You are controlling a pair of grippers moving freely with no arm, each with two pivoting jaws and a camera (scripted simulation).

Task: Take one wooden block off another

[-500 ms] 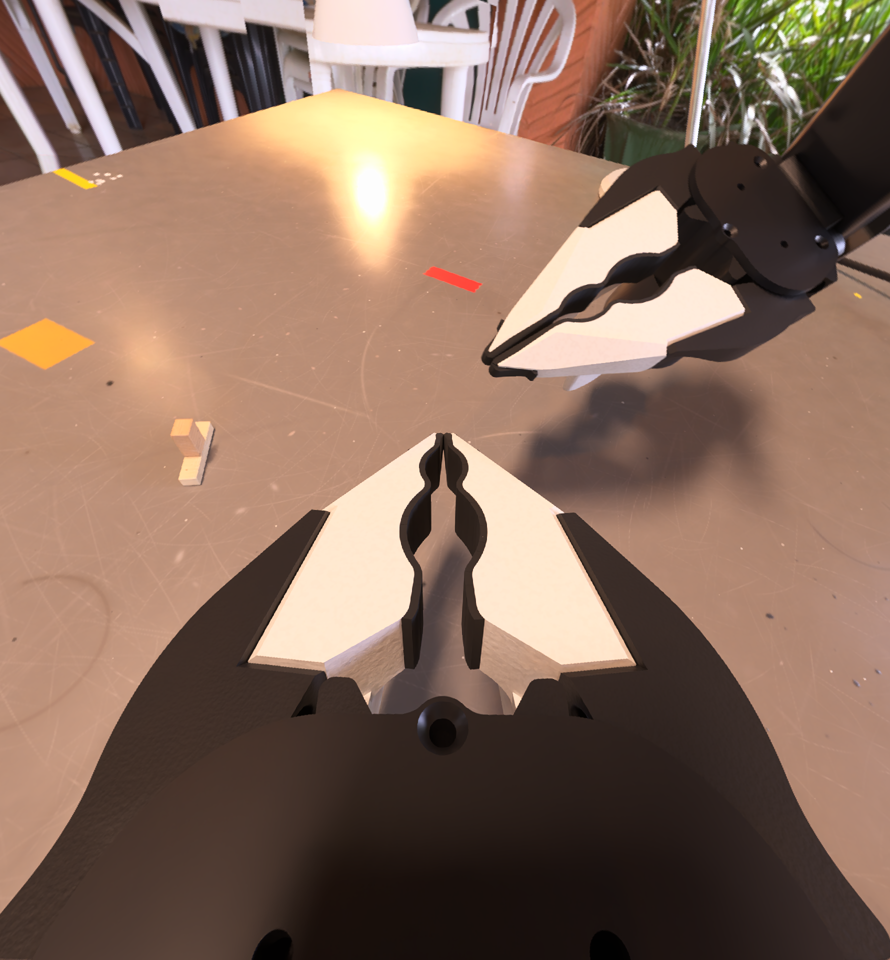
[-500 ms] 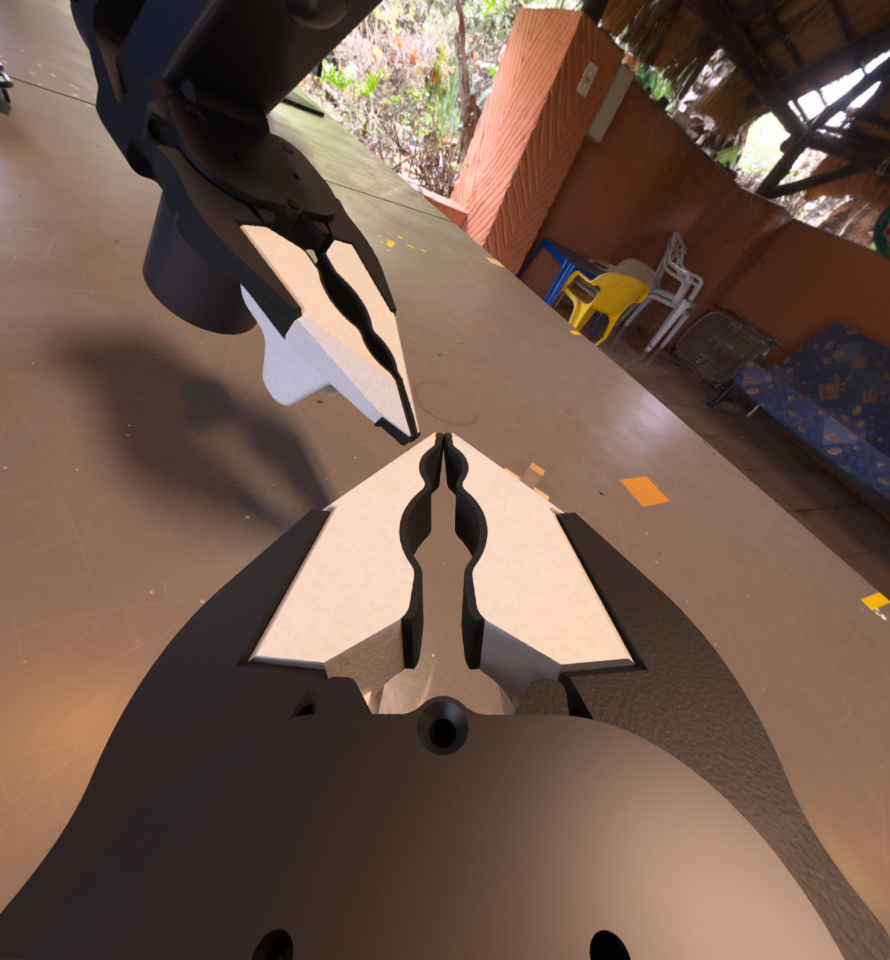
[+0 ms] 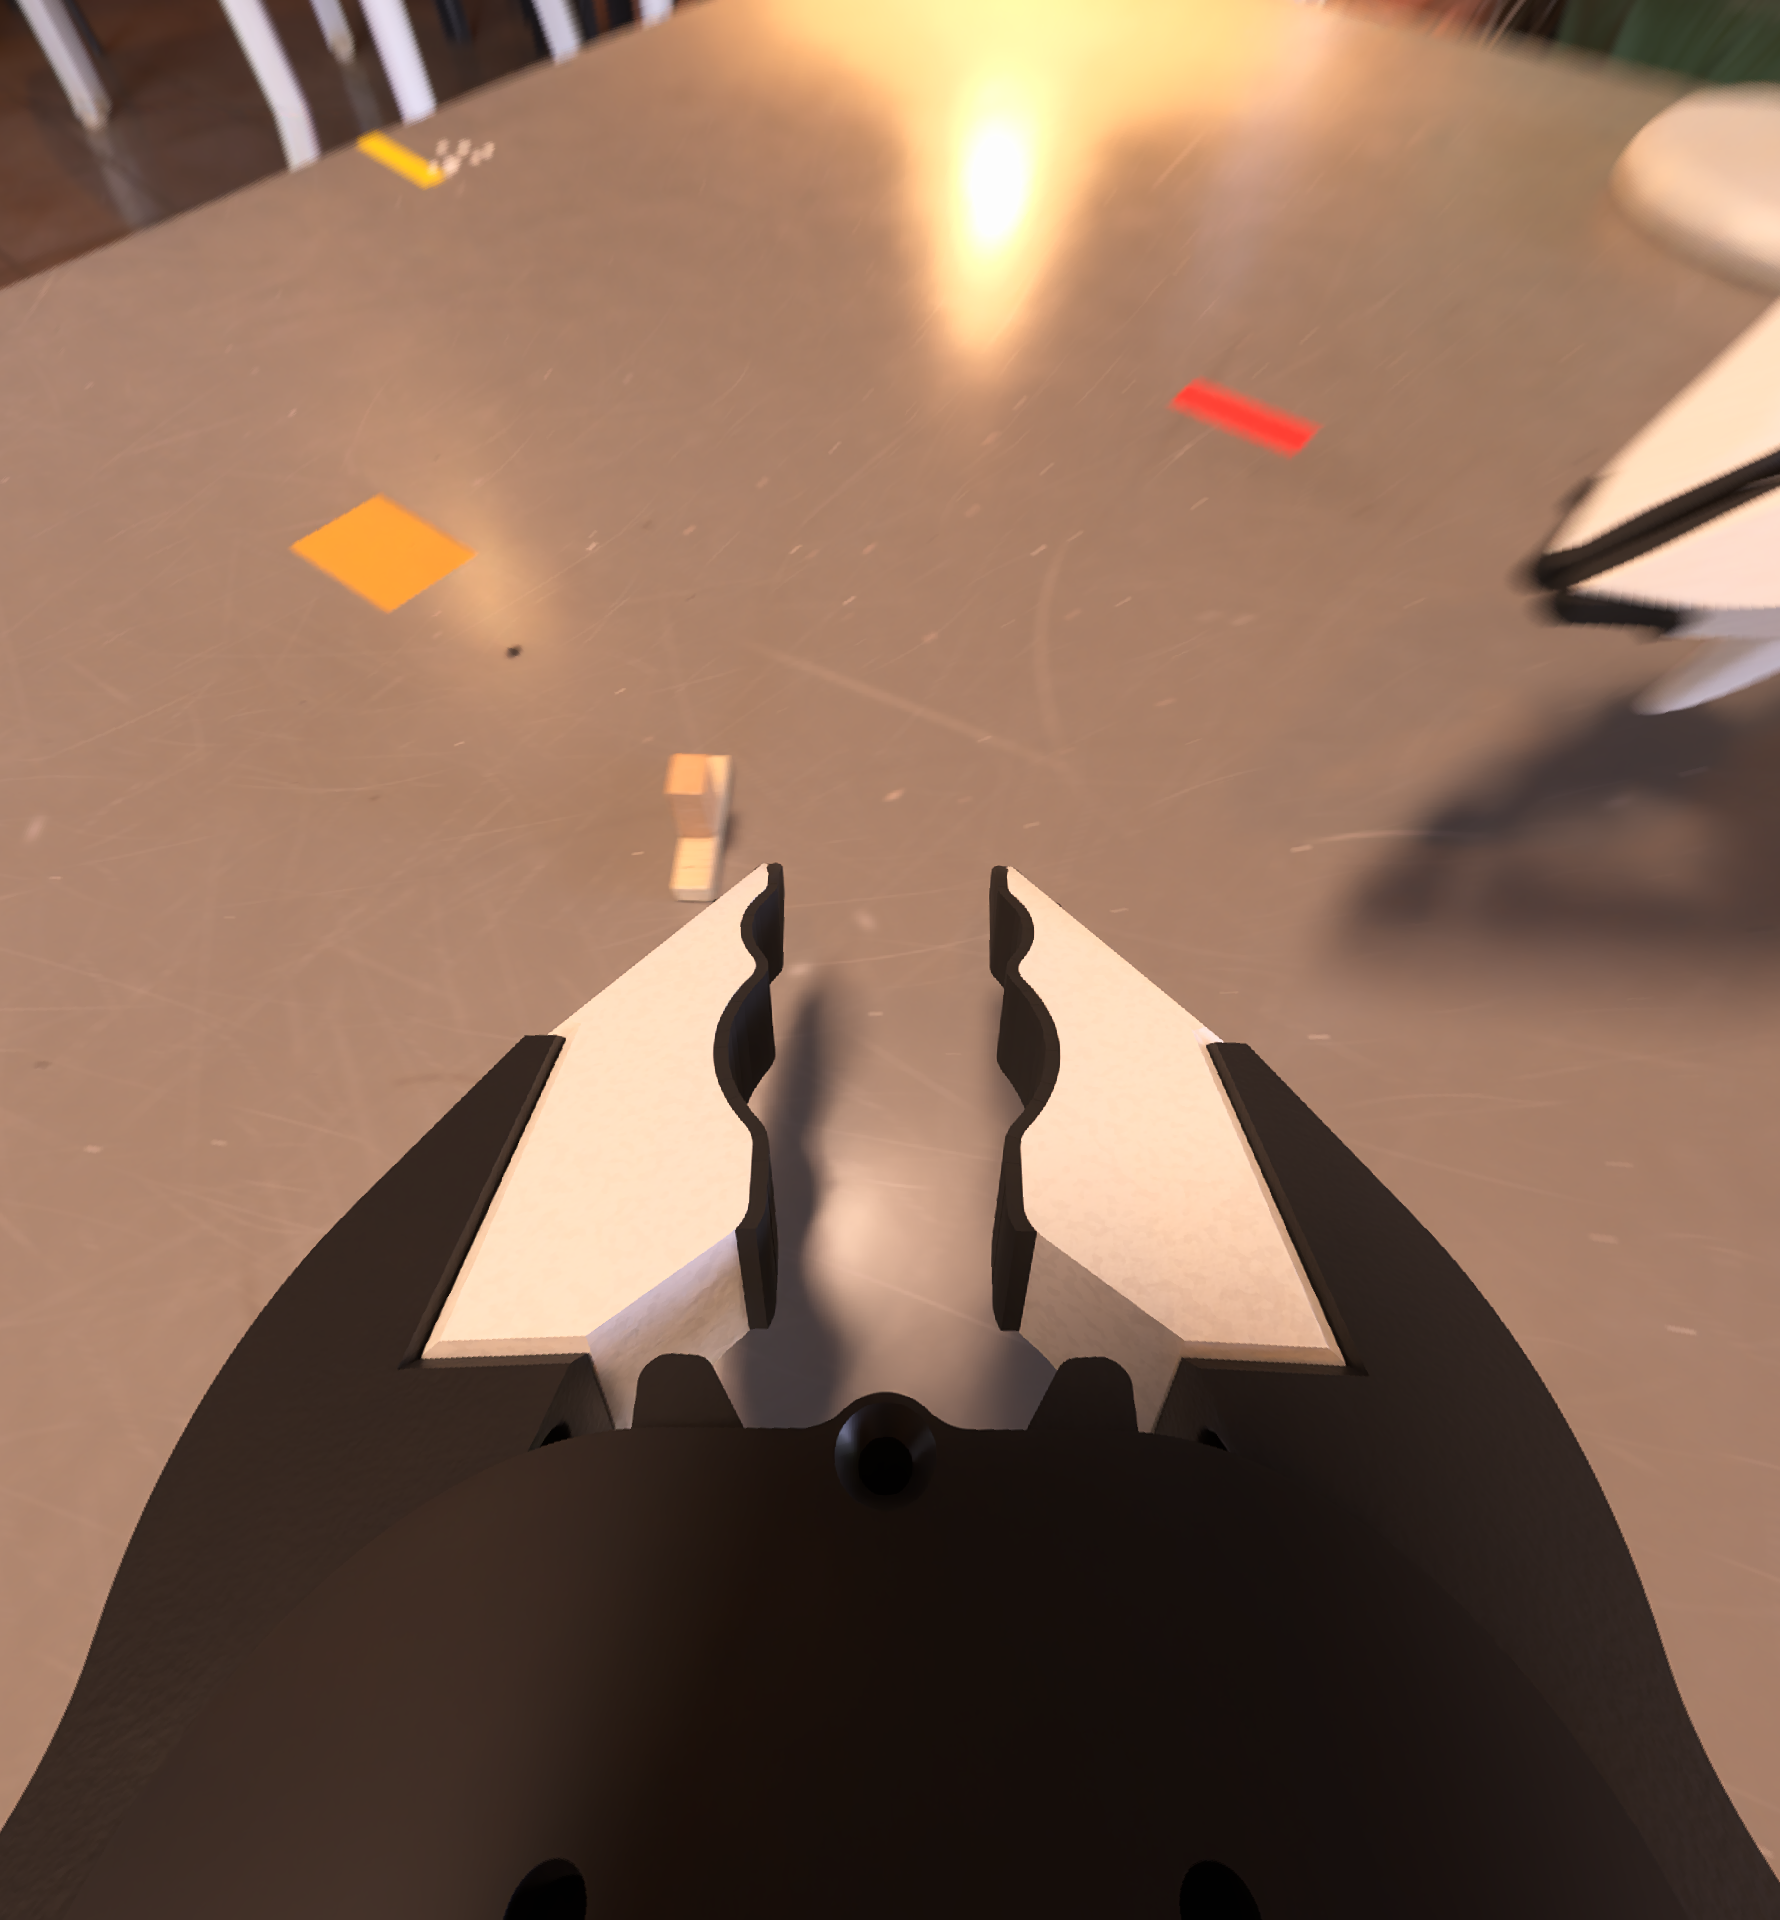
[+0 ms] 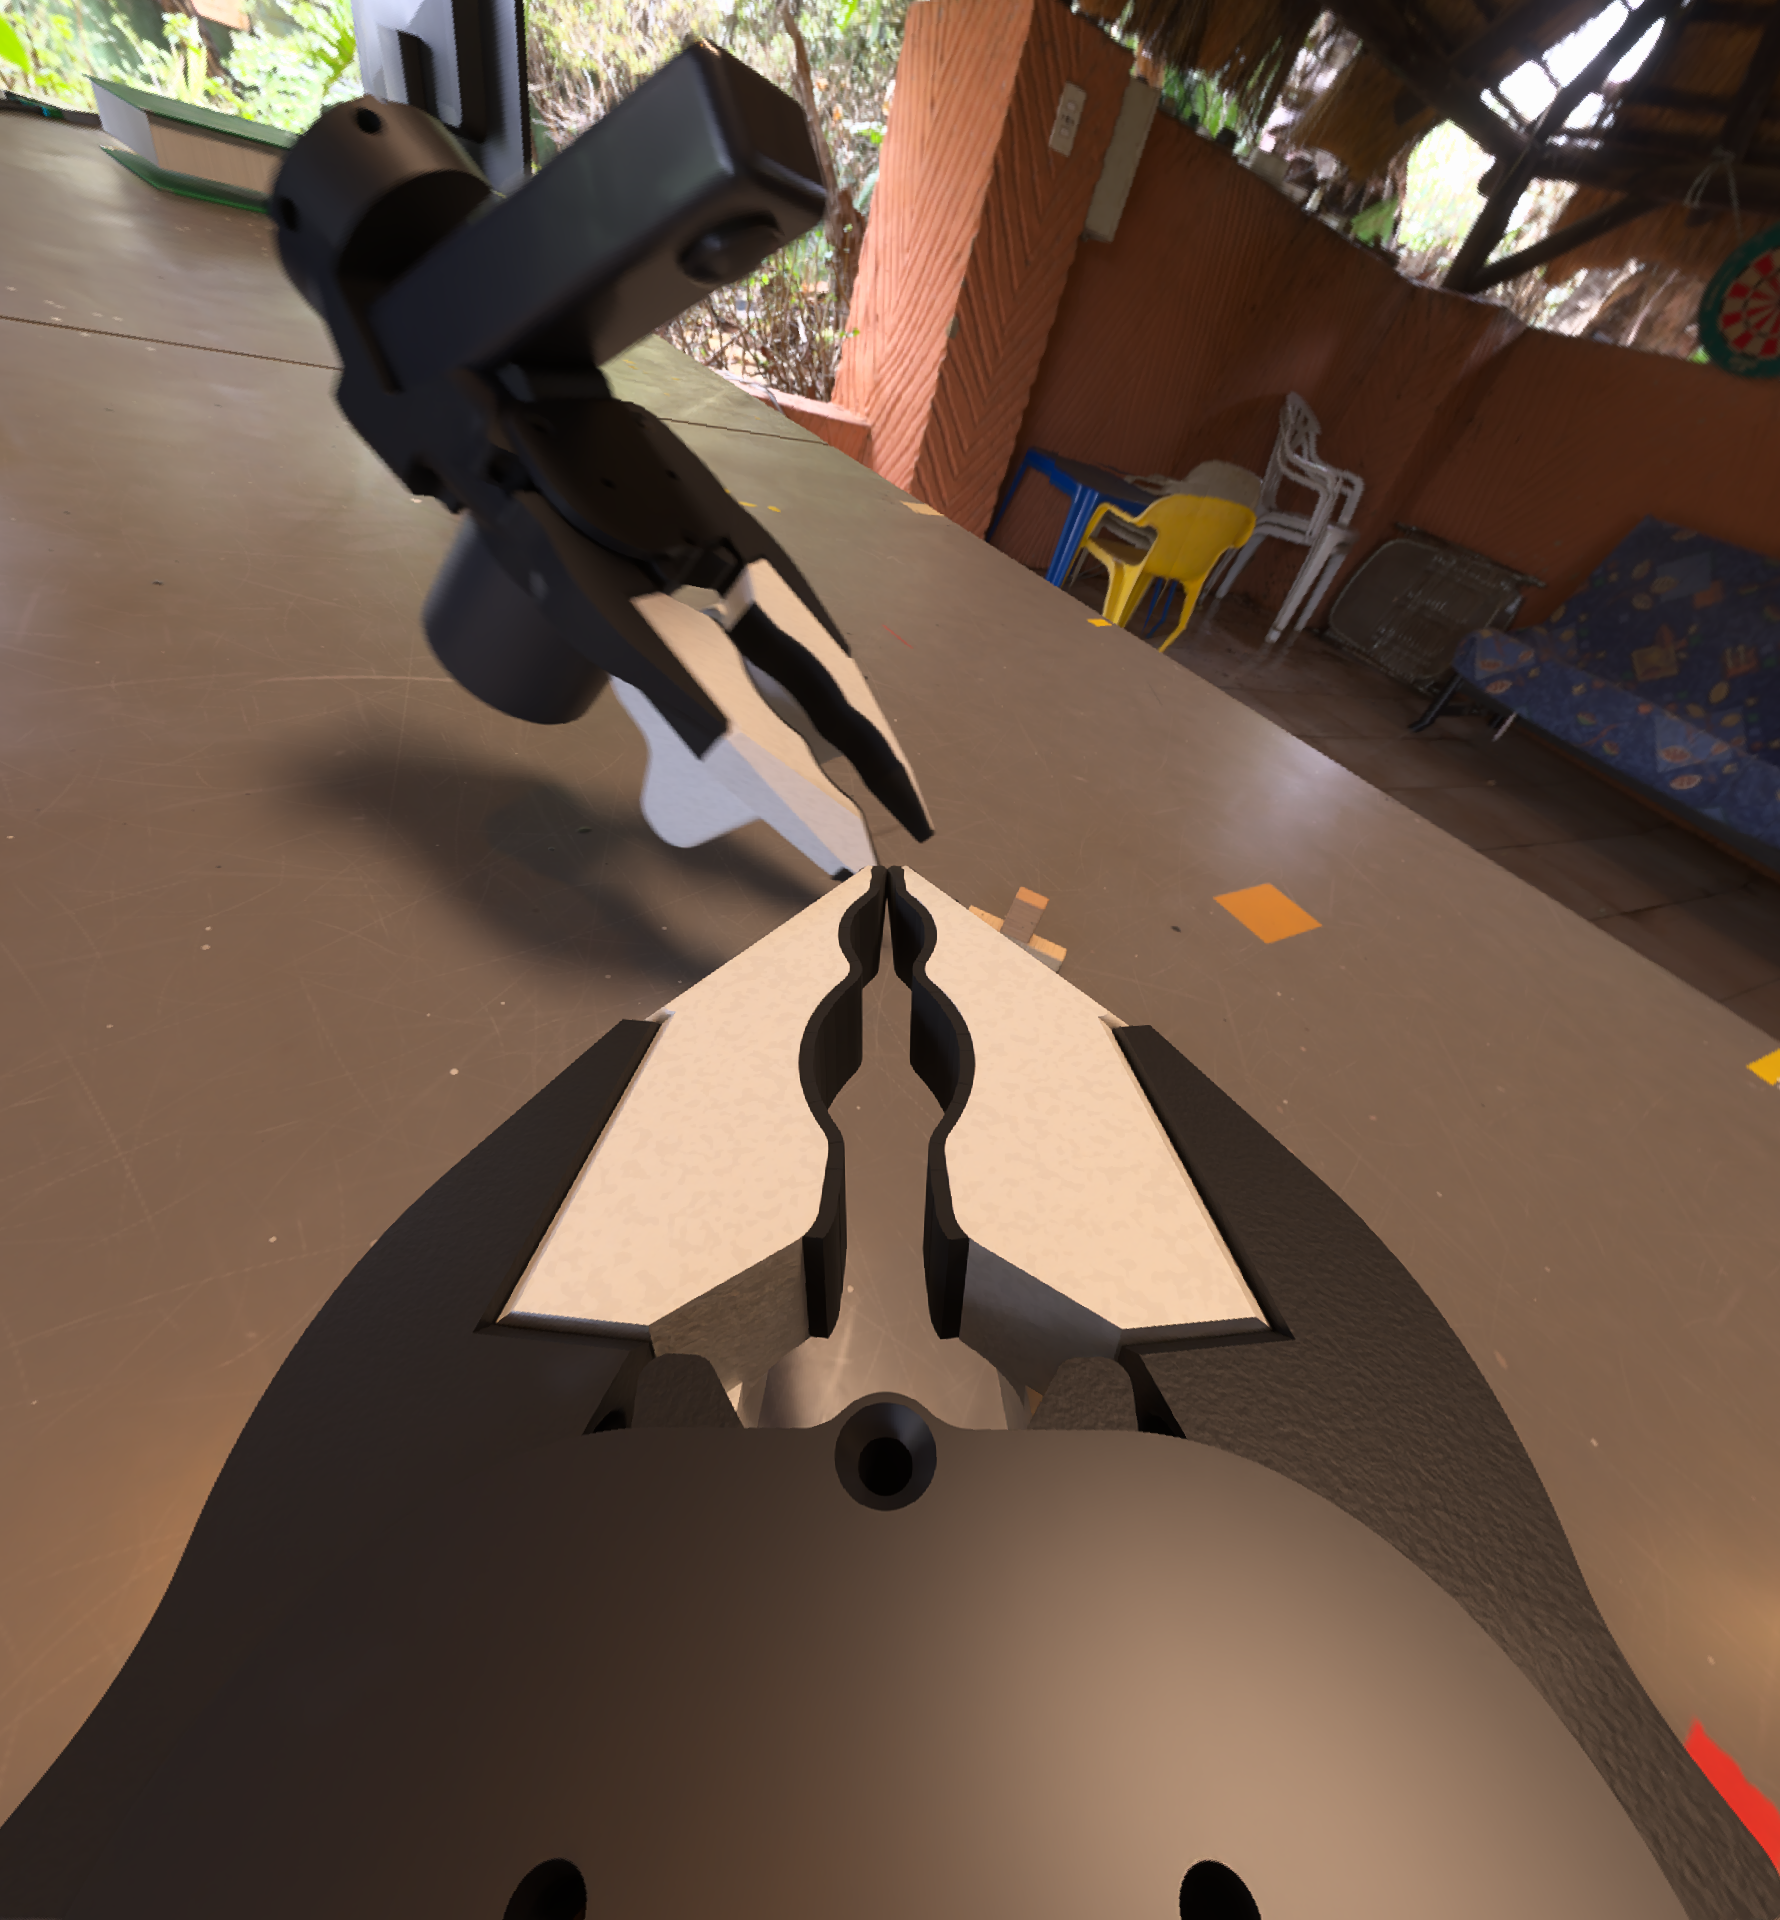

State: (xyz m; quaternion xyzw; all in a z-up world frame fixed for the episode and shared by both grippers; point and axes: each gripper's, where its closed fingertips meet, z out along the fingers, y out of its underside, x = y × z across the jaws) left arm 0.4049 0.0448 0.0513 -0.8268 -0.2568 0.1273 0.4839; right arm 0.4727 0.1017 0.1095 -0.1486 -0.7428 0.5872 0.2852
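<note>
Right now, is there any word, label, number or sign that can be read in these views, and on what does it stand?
None can be read.
The dartboard is too small and blurred to tell.
The orange patch, red strip, yellow strip and wooden blocks bear no writing.

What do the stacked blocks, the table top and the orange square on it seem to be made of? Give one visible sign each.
Blocks: pale, matt, unpainted wood, judging by the tan faces with slightly differing tones.
Table top: hard and smooth with a semi-gloss finish, perhaps laminate or coated metal; it mirrors a bright glare and shows fine scratches.
Orange square: lies flat with no visible thickness, likely tape or paint.
</note>
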